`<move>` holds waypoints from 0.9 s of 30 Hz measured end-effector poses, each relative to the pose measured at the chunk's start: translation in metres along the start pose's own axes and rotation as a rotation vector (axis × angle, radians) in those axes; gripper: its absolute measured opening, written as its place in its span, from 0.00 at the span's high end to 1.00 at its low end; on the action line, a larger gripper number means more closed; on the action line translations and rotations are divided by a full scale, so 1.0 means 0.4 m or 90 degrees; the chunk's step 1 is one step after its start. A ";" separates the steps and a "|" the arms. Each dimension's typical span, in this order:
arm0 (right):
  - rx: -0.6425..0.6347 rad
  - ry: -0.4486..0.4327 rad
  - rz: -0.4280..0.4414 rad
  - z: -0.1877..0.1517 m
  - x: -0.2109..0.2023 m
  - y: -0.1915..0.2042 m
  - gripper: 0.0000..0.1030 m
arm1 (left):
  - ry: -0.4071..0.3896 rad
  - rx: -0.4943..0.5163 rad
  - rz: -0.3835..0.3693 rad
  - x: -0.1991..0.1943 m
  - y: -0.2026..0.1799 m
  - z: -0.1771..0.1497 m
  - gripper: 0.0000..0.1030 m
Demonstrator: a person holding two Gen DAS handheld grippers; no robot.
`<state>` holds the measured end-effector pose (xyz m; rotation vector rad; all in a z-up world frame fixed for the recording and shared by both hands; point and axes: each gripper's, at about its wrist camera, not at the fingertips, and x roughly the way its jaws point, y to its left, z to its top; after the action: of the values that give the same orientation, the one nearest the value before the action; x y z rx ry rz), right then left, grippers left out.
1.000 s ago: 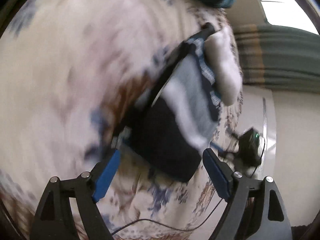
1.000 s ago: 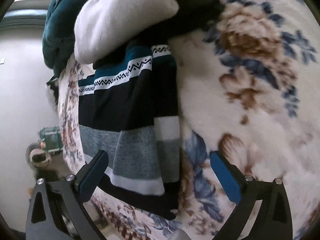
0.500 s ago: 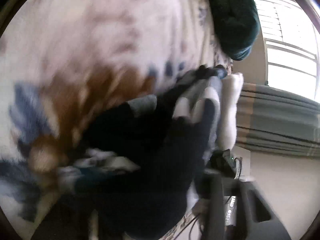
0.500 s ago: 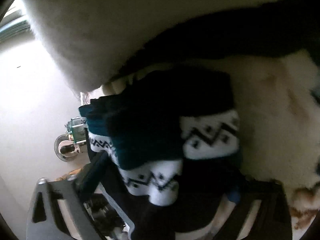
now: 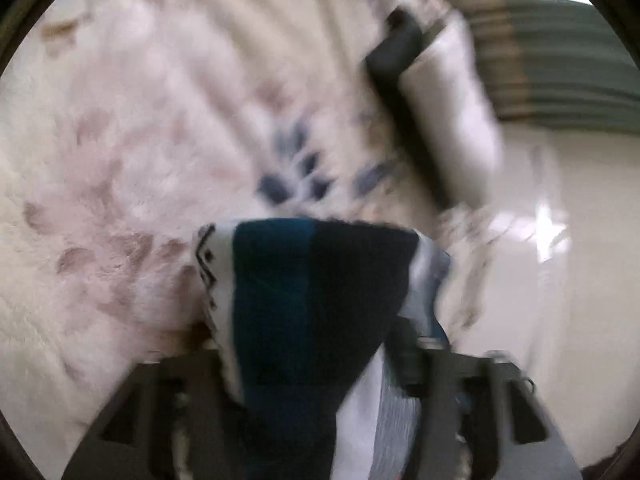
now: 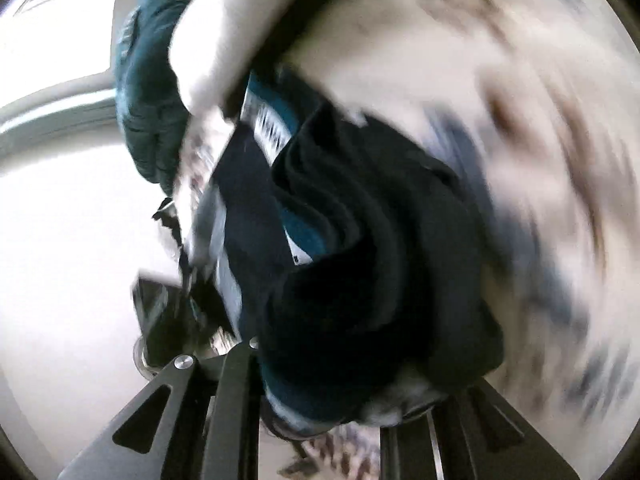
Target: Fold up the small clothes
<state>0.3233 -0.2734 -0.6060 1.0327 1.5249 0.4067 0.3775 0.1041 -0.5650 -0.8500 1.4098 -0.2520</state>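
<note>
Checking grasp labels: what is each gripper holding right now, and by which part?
Both have the striped knit garment between their fingers. Left gripper, jaws opening, at its bunched end; right gripper, jaws closing, on a dark bunched fold. Exact part is blurred.

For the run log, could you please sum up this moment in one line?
task: fold small clothes | left gripper: opening, striped knit garment between jaws | right gripper: closing on same garment | surface: floral blanket | frames blurred

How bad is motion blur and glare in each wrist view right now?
Left wrist: floral blanket smeared, striped garment fairly sharp, glare on floor at right. Right wrist: blanket streaked at right, dark garment folds readable, left side blown out white.
</note>
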 end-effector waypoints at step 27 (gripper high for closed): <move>-0.295 0.032 -0.312 0.296 0.135 0.235 0.88 | -0.101 -0.056 0.320 0.016 0.177 -0.522 0.01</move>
<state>0.4725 -0.2145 -0.5983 0.2762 1.5683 0.4113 0.1621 0.0721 -0.6014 -0.5474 1.4423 0.2573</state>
